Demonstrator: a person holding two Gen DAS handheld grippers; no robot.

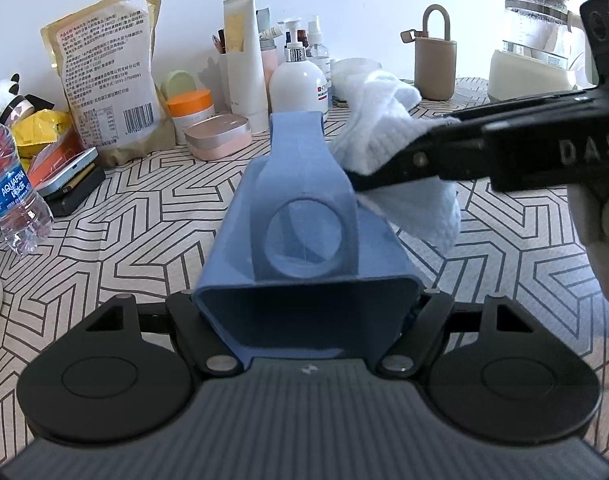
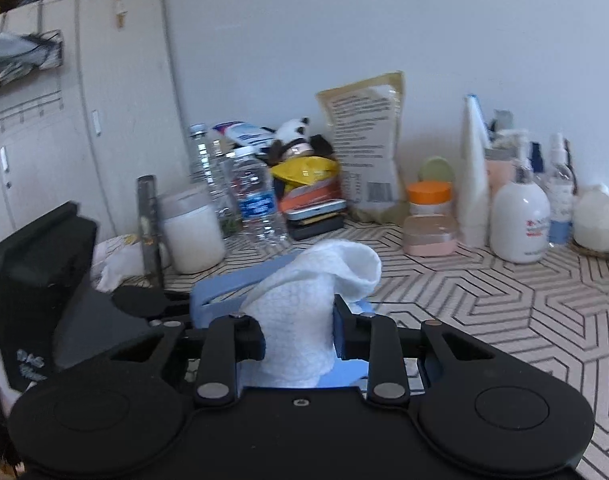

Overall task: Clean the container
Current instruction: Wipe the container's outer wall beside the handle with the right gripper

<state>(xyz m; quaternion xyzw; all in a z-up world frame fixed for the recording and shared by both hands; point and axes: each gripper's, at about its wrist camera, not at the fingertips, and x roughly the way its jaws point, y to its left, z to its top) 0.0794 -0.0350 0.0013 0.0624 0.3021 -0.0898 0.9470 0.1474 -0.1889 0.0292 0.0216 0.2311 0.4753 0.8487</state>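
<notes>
While the left gripper (image 1: 306, 312) clasps the blue container (image 1: 300, 208) by its open near end, the container's long axis runs straight away from that claw, from the wide mouth close by to the narrower far end toward the bottles at the wall; it is held off the patterned tablecloth (image 1: 136, 216), not resting on it, as far as the left wrist view shows; a strap-like band with a round hole lies along its upper face.

The right gripper (image 2: 298, 336) is clenched on a white cloth (image 2: 304, 304), which stands up between its fingers and folds over at the top; in the left wrist view this claw comes in from the right, crosswise to the container's length, and the cloth (image 1: 388, 136) bears against the container's right flank toward its far half; whether the contact is firm I cannot tell.

So the relation that governs the wiping is a right angle: the container points far, the cloth arm points left across it; the right hand is the one on the working surface, the left only steadies.

I judge the wiping to be under way, though how much of the surface has been covered the pictures do not settle; no dirt shows on the blue.

A stroke along the long axis would ask the left claw to resist a push toward the far end.
</notes>
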